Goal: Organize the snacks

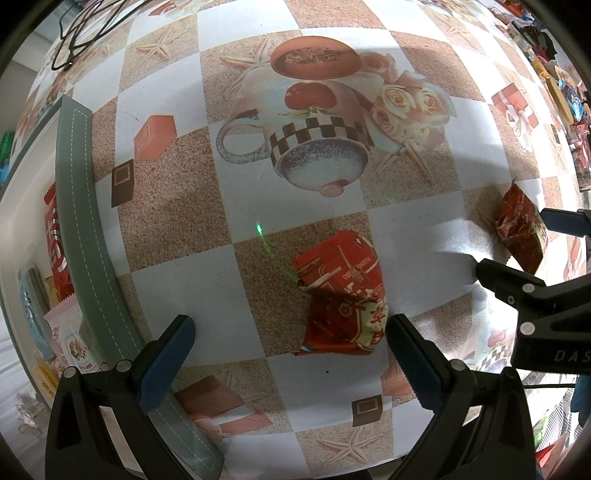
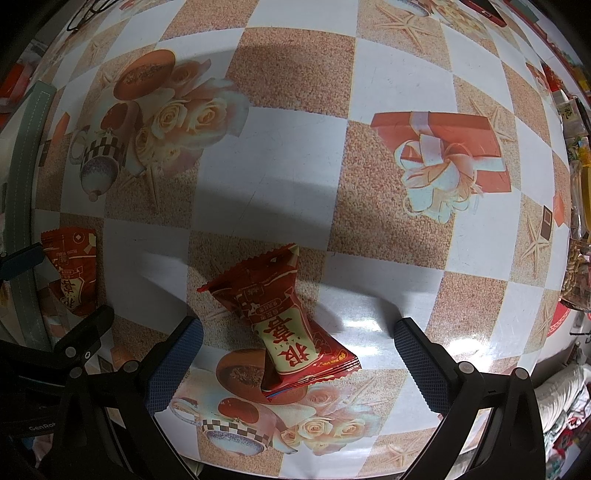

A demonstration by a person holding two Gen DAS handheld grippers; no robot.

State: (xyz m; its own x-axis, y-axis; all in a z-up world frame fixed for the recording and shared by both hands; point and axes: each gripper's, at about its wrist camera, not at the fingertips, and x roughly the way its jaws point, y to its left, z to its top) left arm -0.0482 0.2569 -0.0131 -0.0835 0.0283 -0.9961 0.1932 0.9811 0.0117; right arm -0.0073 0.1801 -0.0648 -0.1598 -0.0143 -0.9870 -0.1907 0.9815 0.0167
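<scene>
We look down on a table (image 1: 236, 110) covered with a glossy checked cloth, white squares alternating with sandy ones, printed with starfish, roses, teapots, red gift boxes and chocolate pieces. A grey-green tray (image 1: 83, 221) with white stitching along its rim sits at nine o'clock in the left wrist view, and inside it lie other packets, one red, one pink. Black cables (image 1: 85, 26) curl at eleven o'clock, and a jumble of colourful goods crowds the table's edge at two o'clock.

The writing we can read is sparse: "DAS" in pale letters on the right tongs' body in the left view, and "GenRo" on the left tongs' body at eight o'clock in the right view. Both snack packets carry large red Chinese characters on a cream panel, seen upside down.

The left tongs (image 1: 290, 354) hang spread wide and hold nothing; the left red packet (image 1: 340, 291) lies crumpled flat on the cloth between its blue pads, touching neither.

The right tongs (image 2: 297, 365) are likewise wide apart and empty. The right red packet (image 2: 284, 325) lies between the pads, its zigzag ends flared, resting partly over a printed bowl.
</scene>
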